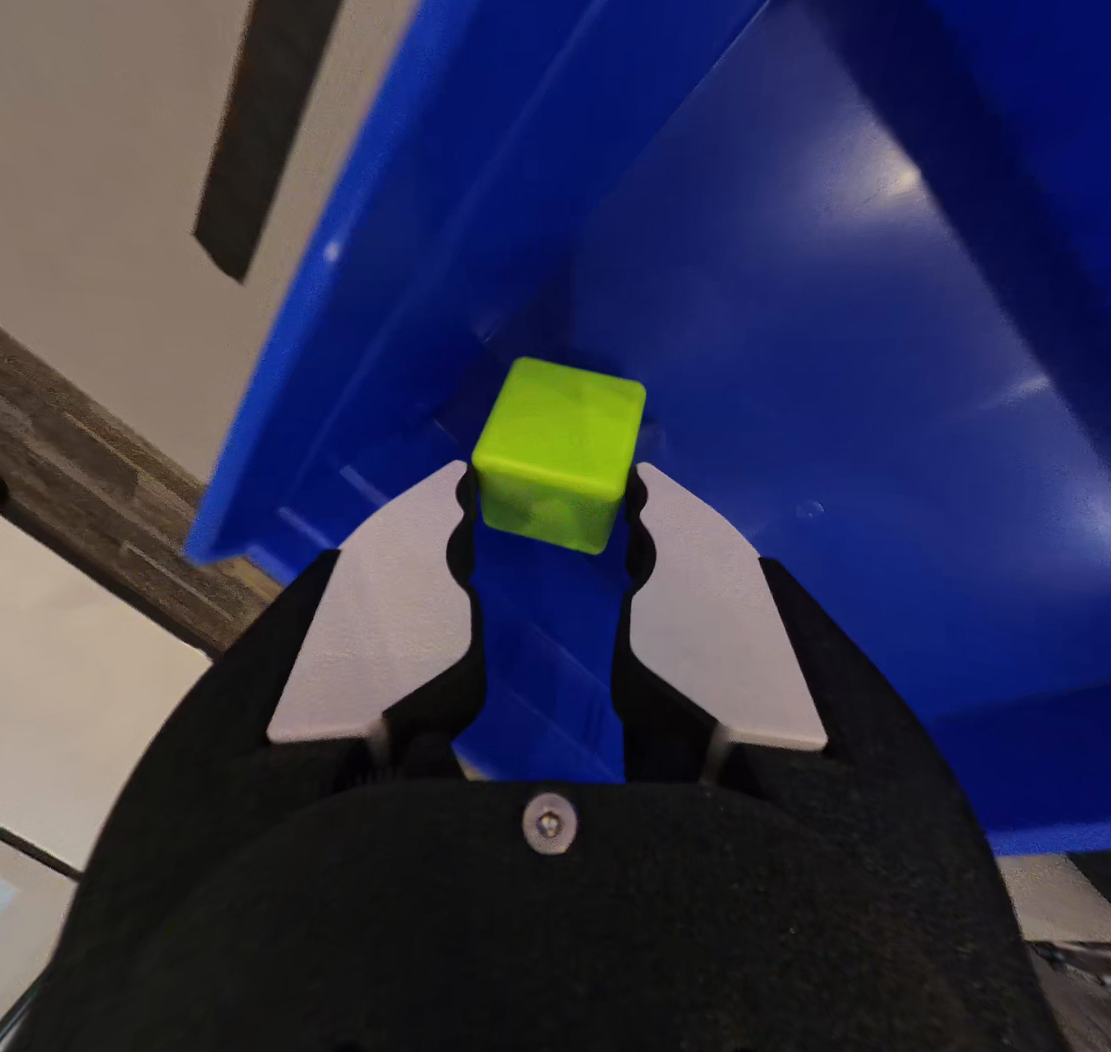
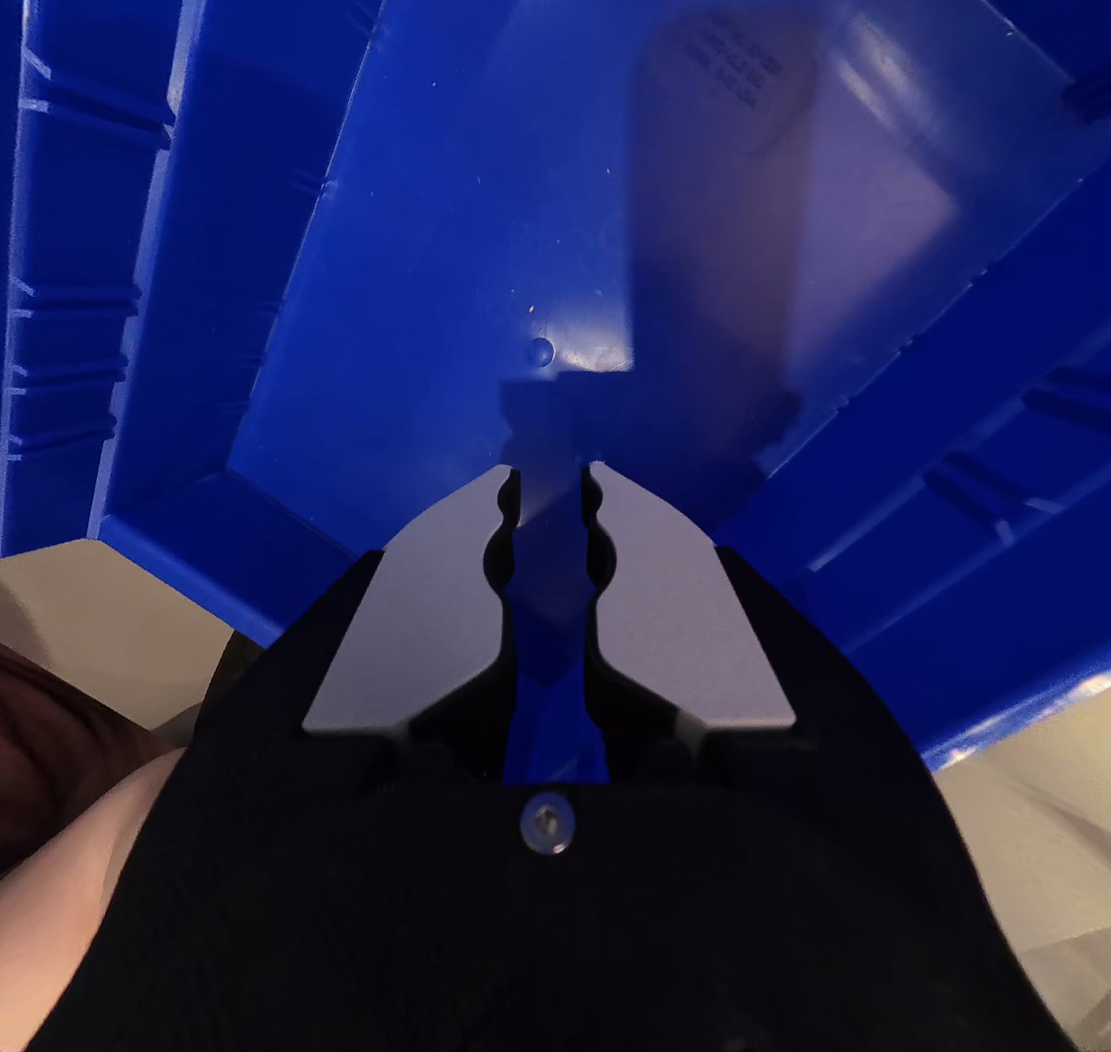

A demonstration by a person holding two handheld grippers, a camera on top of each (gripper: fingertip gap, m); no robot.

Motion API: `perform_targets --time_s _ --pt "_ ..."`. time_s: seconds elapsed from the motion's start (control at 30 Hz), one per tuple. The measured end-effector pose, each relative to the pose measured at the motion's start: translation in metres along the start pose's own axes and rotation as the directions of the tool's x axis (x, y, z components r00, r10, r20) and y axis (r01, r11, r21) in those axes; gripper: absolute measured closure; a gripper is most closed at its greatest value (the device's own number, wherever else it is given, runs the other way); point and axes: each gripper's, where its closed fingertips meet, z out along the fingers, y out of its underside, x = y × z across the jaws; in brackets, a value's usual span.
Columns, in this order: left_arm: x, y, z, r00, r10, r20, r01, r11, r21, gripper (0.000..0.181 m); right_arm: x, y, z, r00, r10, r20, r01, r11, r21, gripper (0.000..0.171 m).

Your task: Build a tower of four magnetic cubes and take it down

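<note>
The left gripper (image 1: 550,485) pinches a green cube (image 1: 556,455) between its fingertips, holding it over the floor of a blue bin (image 1: 781,362), close to the bin's left wall. The right gripper (image 2: 546,473) holds nothing; its fingers stand a narrow gap apart, over the floor of a blue bin (image 2: 421,241), and its shadow falls there just ahead of the tips. A pale tabletop (image 1: 108,121) with a black strip (image 1: 270,91) lies beside the bin in the left wrist view.
</note>
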Motion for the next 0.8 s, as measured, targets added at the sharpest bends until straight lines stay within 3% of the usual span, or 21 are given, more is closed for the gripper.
perform_targets --time_s 0.2,0.37,0.6,0.8 --pt "0.004 -0.047 -0.112 0.986 0.072 0.152 -0.106 0.966 0.235 0.134 0.001 0.001 -0.001 1.000 0.004 -0.002 -0.004 1.000 0.003 0.150" --pt "0.075 -0.105 -0.198 0.950 0.227 0.216 -0.303 0.840 0.450 0.134 -0.002 0.001 -0.003 1.000 -0.004 -0.002 0.004 1.000 0.002 0.150" --pt "0.180 -0.149 -0.224 0.879 0.447 0.165 -0.459 0.703 0.544 0.134 -0.005 0.001 -0.001 1.000 -0.015 0.011 0.016 1.000 -0.005 0.150" --pt "0.228 -0.163 -0.213 0.806 0.571 0.158 -0.568 0.670 0.478 0.134 -0.007 0.002 0.001 0.999 -0.016 0.031 0.016 1.000 -0.013 0.150"
